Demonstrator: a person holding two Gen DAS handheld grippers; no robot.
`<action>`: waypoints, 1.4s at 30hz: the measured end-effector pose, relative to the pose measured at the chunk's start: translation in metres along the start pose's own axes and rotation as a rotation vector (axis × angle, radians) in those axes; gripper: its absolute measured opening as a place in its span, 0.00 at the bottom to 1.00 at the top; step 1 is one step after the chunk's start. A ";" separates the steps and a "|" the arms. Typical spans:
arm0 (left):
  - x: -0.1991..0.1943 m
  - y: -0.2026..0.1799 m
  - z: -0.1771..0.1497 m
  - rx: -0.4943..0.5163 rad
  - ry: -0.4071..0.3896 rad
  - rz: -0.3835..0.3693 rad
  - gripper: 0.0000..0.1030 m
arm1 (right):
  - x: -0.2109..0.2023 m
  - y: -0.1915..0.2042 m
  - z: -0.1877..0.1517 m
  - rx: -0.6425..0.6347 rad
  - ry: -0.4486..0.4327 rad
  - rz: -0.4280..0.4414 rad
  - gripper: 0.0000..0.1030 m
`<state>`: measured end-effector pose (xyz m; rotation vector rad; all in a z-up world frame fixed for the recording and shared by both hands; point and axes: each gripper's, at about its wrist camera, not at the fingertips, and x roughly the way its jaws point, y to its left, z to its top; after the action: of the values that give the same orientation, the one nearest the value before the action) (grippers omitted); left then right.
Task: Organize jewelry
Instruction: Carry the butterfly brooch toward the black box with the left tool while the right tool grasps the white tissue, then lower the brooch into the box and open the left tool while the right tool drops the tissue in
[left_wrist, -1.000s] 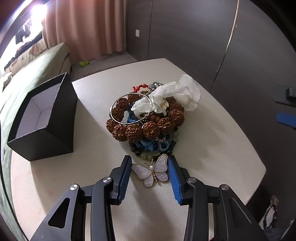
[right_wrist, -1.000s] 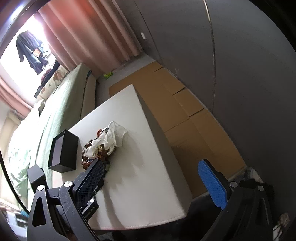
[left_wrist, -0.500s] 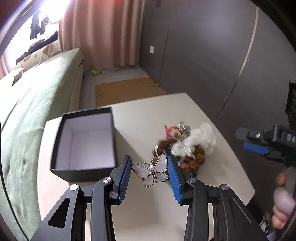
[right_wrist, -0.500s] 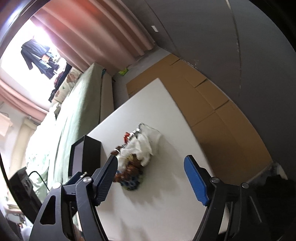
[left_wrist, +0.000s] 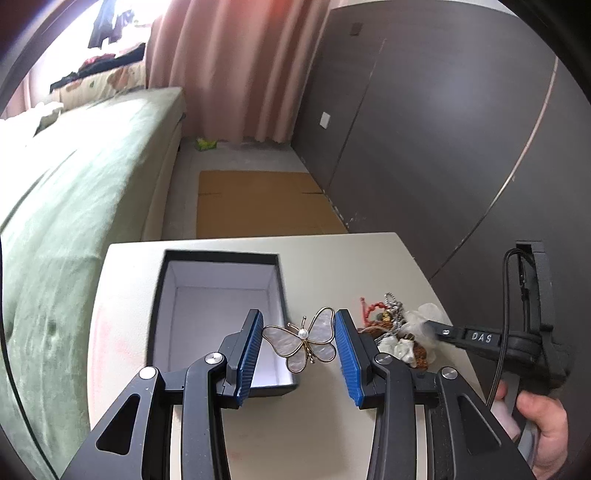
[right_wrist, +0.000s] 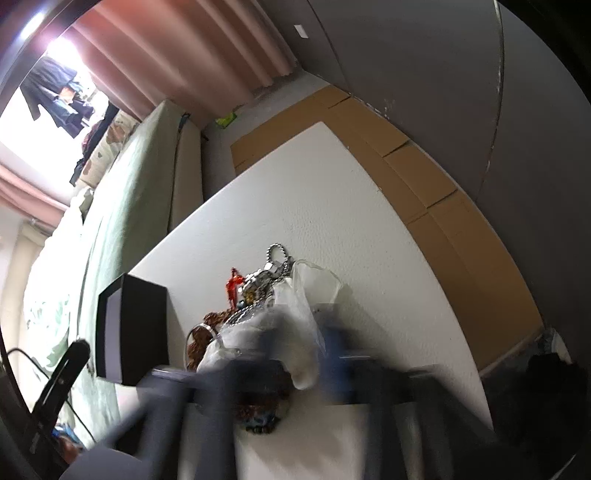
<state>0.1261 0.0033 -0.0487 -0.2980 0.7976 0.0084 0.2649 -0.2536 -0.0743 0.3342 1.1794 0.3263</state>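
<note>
Left gripper clenched on butterfly brooch above near-right corner of black box — box interior looked bare. Right gripper (blurred) had just snapped closed into jewelry pile at 3 o'clock; grasp unclear. Nearly everything unsorted.

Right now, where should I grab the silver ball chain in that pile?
Its free loop: the silver ball chain arches out of the pile's far end onto bare table, clear of the white bag. Come from above, pinching across one strand; the rest is tangled.
</note>
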 end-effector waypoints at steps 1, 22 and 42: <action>-0.003 0.004 0.000 -0.005 -0.008 0.000 0.40 | -0.005 -0.001 0.000 0.013 -0.026 -0.002 0.04; -0.021 0.057 0.014 -0.131 -0.057 -0.016 0.40 | -0.076 0.106 0.020 -0.185 -0.236 0.187 0.03; -0.027 0.074 0.015 -0.224 -0.101 0.061 0.76 | -0.041 0.126 0.000 -0.203 -0.169 0.400 0.03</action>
<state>0.1083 0.0812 -0.0391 -0.4816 0.7055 0.1698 0.2415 -0.1573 0.0132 0.4110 0.8991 0.7471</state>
